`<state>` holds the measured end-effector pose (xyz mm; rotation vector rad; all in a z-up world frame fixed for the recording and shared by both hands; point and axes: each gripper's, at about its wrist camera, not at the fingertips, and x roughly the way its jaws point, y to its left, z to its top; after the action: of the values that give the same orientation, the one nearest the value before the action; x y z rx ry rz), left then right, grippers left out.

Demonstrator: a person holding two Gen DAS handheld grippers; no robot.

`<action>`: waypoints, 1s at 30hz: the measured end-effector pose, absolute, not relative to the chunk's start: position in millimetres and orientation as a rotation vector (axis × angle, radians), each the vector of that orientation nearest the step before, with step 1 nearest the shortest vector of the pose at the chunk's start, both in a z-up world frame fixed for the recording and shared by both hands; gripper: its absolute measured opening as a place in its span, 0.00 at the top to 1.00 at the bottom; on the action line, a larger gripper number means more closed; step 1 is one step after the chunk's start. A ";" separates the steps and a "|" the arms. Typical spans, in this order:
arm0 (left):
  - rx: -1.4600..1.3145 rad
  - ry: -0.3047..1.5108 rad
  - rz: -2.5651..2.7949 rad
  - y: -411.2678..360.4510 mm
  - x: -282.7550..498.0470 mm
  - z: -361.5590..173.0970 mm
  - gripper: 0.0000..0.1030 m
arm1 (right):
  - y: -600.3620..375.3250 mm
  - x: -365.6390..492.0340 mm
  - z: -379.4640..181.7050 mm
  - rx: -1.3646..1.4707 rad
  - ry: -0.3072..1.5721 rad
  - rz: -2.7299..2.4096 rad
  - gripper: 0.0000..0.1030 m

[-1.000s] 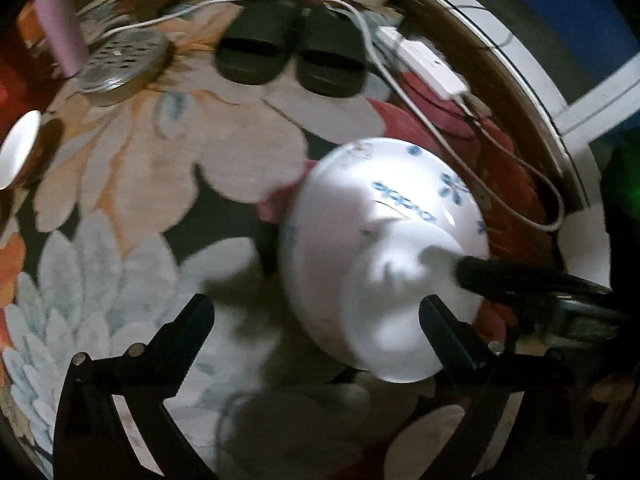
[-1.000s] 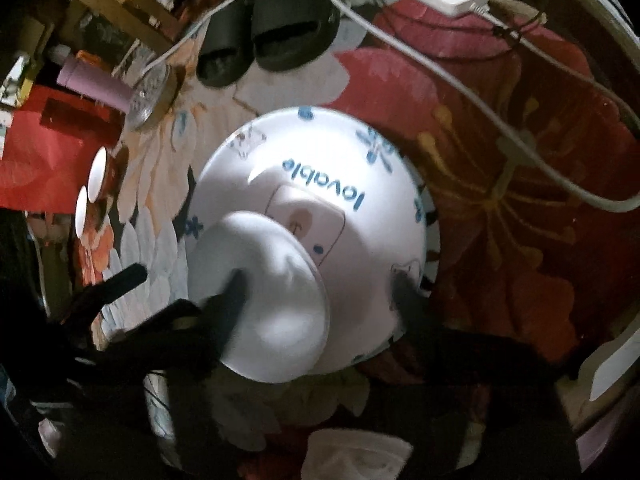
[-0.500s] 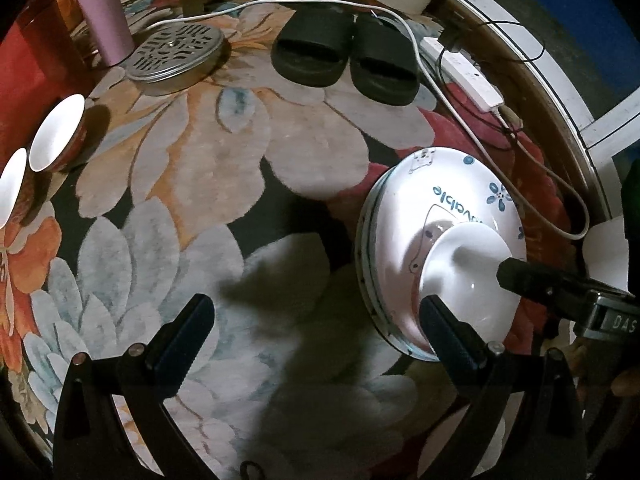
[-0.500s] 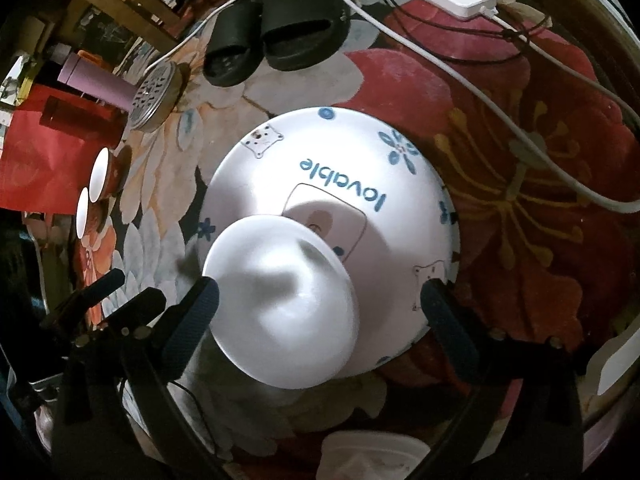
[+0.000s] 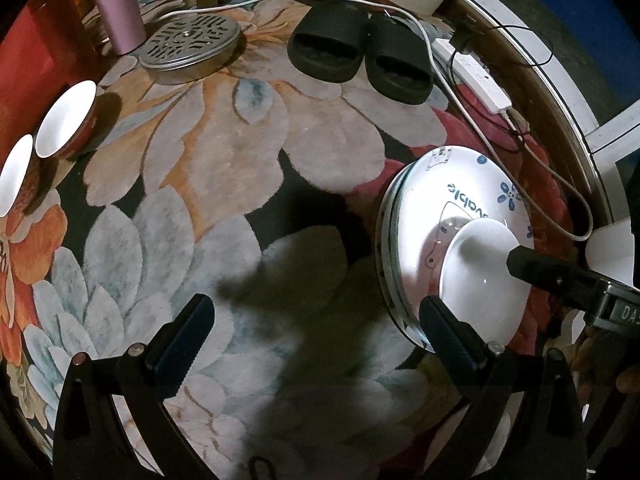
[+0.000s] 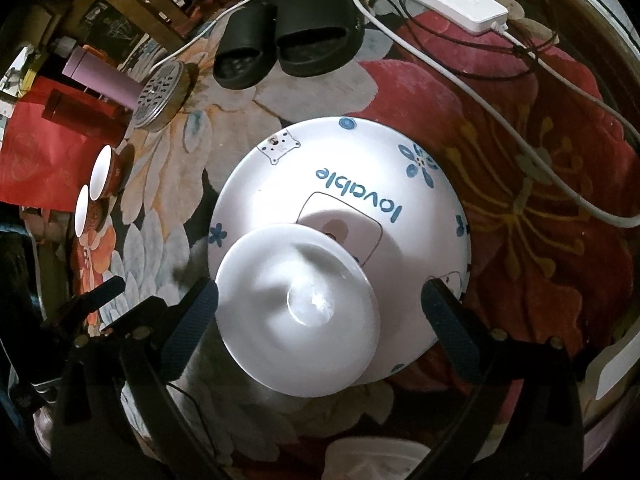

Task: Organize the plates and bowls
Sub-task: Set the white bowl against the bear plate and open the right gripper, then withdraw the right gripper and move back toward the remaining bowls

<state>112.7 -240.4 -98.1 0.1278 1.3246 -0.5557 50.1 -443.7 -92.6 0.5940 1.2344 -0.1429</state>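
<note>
Sitting on the flowered rug [image 5: 224,152], the stacked plates [image 6: 400,184] carry a small white dish [image 6: 296,316] off-centre. Both the right gripper [image 6: 320,312] and left gripper [image 5: 316,320] gape wide, holding nothing. I'd nudge that dish central before lifting away.

**Black two-finger grippers, dark-blue textured pads**

The left gripper [image 5: 316,320] has matte black angular arms at 7 and 5 o'clock, tipped with knurled dark-blue pads [image 5: 182,338] and fixed by small silver screws. The right gripper [image 6: 320,316] is built alike; seen from the left camera, its body bears white letters "DAS" at 4 o'clock.
</note>
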 end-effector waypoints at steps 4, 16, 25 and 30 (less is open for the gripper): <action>0.124 1.324 -0.550 -237.4 114.3 -98.7 0.01 | -440.5 52.4 -90.3 0.582 1.227 -0.139 0.01; 0.097 1.336 -0.519 -221.0 120.8 -105.2 0.01 | -428.1 58.5 -84.5 0.538 1.213 -0.127 0.00; 0.082 1.336 -0.502 -206.7 124.5 -108.3 0.01 | -416.2 64.9 -83.9 0.515 1.213 -0.112 0.00; 0.072 1.338 -0.490 -197.3 126.7 -109.8 0.01 | -408.6 69.3 -82.6 0.498 1.211 -0.103 0.00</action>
<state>126.7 -197.3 -109.8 0.0716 1.3384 -0.4897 69.3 -408.6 -82.6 0.4978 1.2105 -0.1028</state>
